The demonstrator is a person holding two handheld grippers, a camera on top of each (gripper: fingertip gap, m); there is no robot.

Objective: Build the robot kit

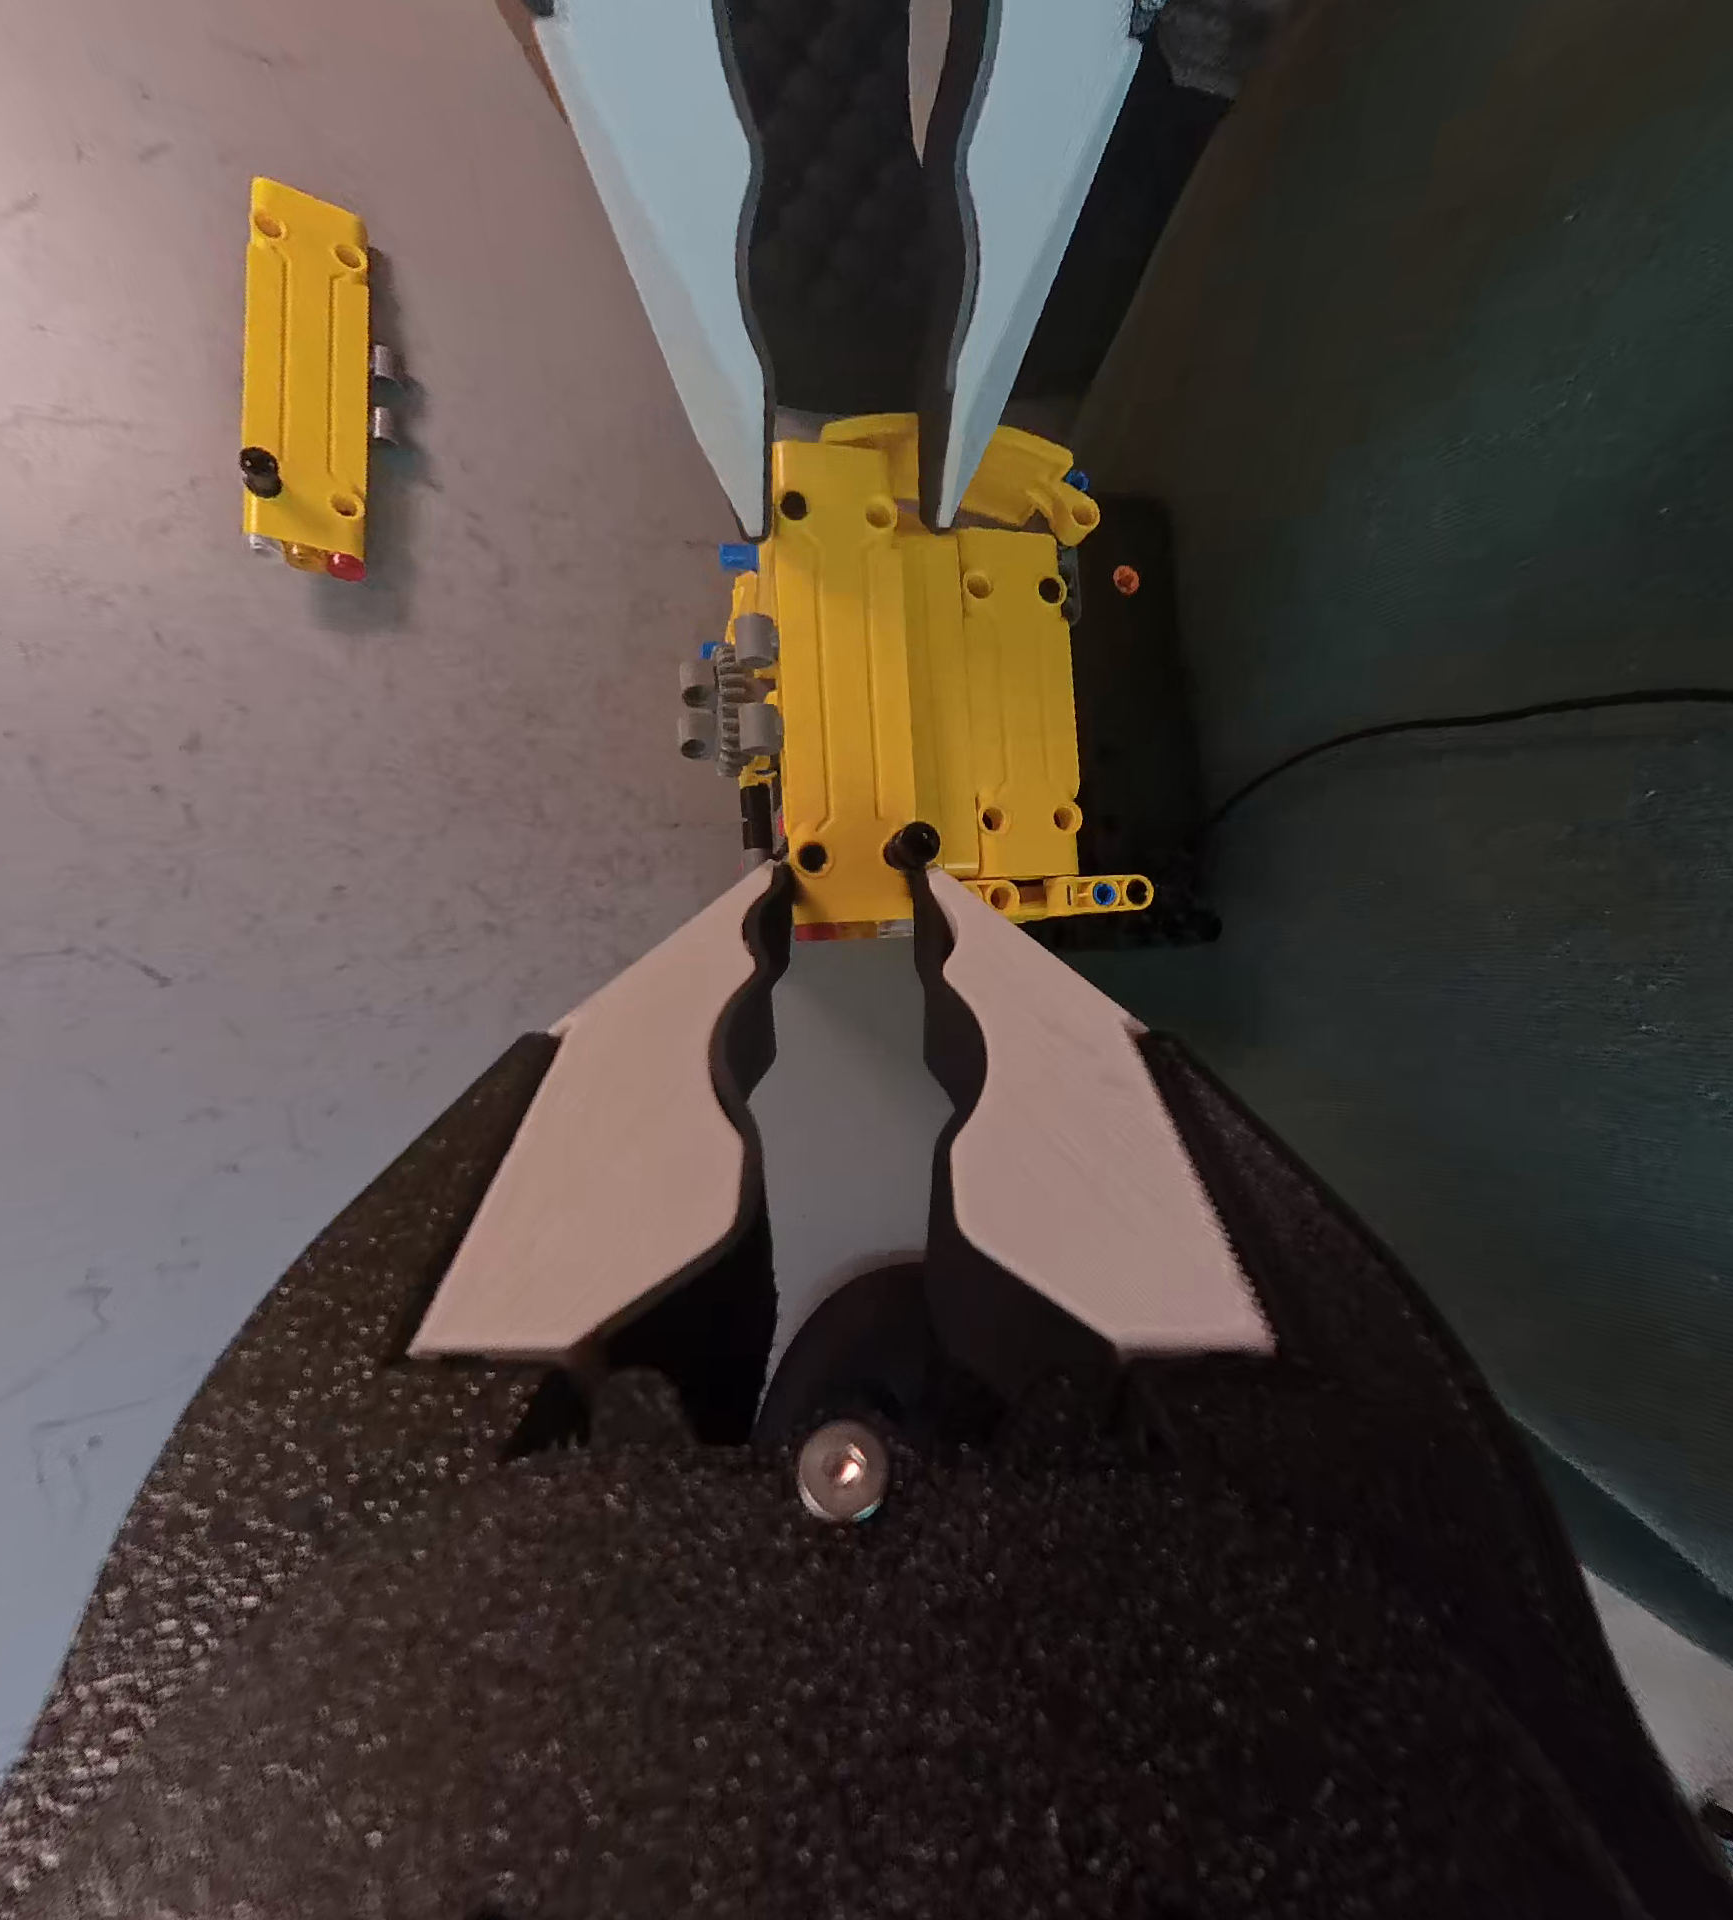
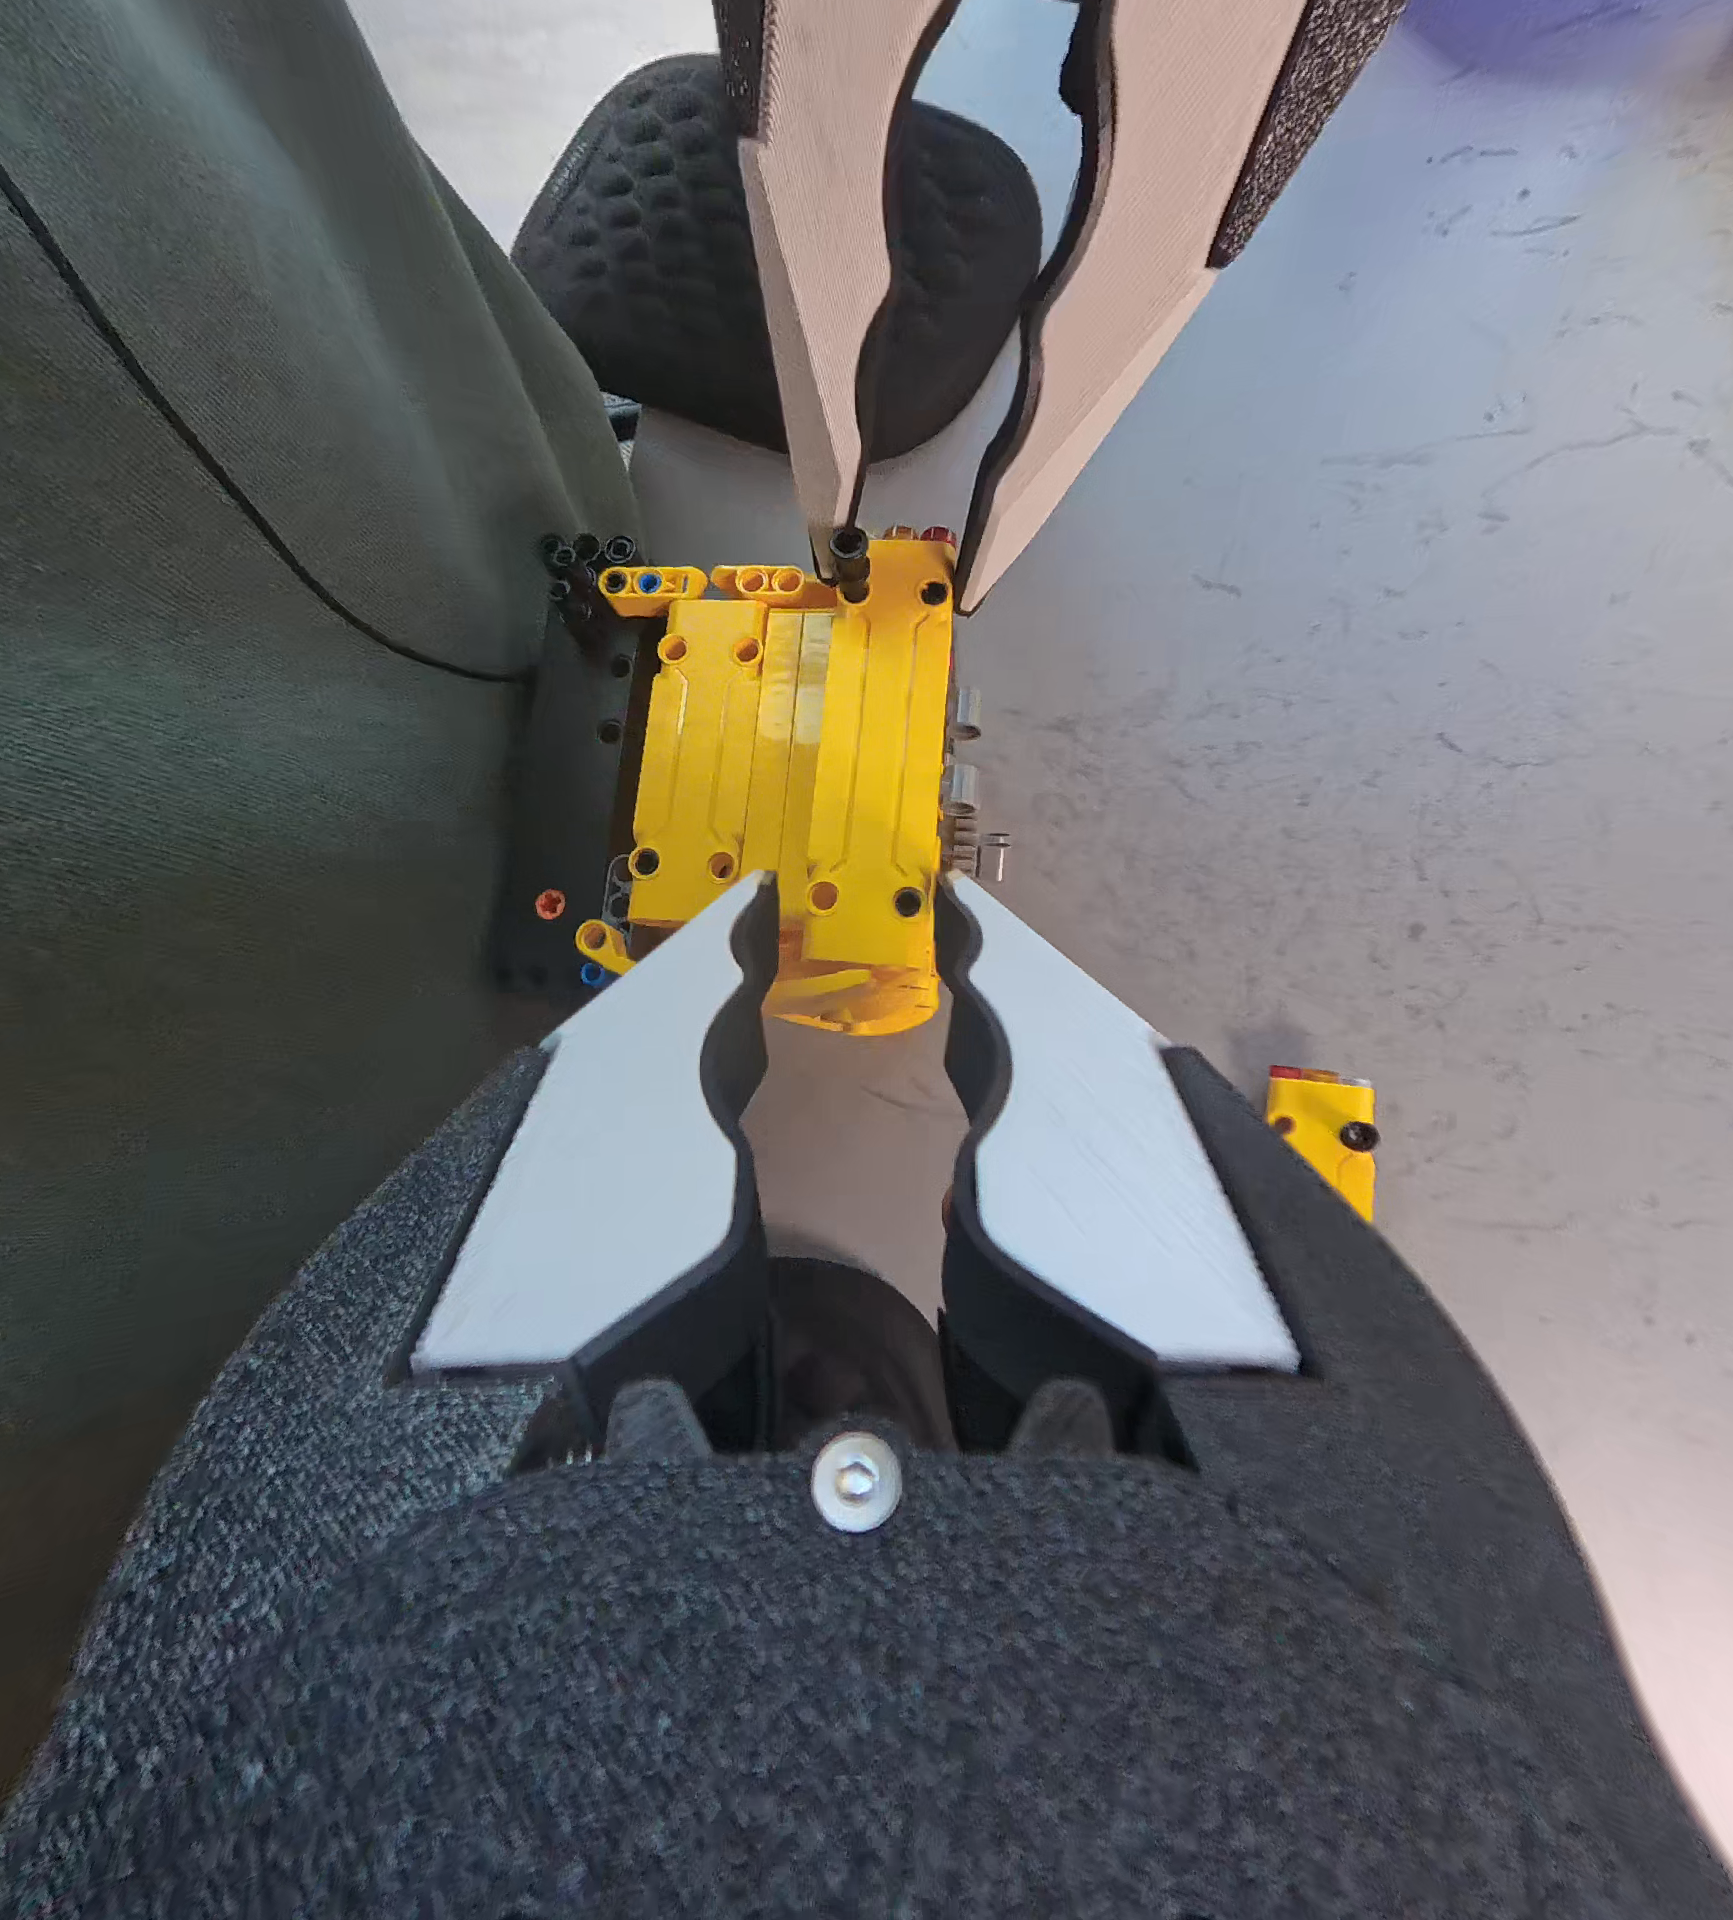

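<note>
Model: yellow brick model (image 1: 919, 686) lies on the grey table (image 1: 166, 935), pinched endwise for steadiness.
Left gripper (image 1: 846, 883): clamps the panel's pin end.
Right gripper (image 2: 851, 883): clamps the opposite end.
Loose panel (image 1: 306, 369): well apart from the model.

Both grippers pinch the yellow brick assembly from opposite ends

Your left gripper (image 1: 849, 883), with beige fingers (image 1: 633, 1174), grips the near end of the yellow brick assembly (image 1: 919, 707), one tip beside a black pin (image 1: 912, 844). The right gripper (image 1: 849, 520), pale blue, clamps the far end of the same long panel. Grey gears (image 1: 732, 707) stick out on the assembly's left. A separate yellow panel (image 1: 306, 364) lies well apart on the grey table (image 1: 114, 935); dark green fabric (image 1: 1516, 520) fills the right.
</note>
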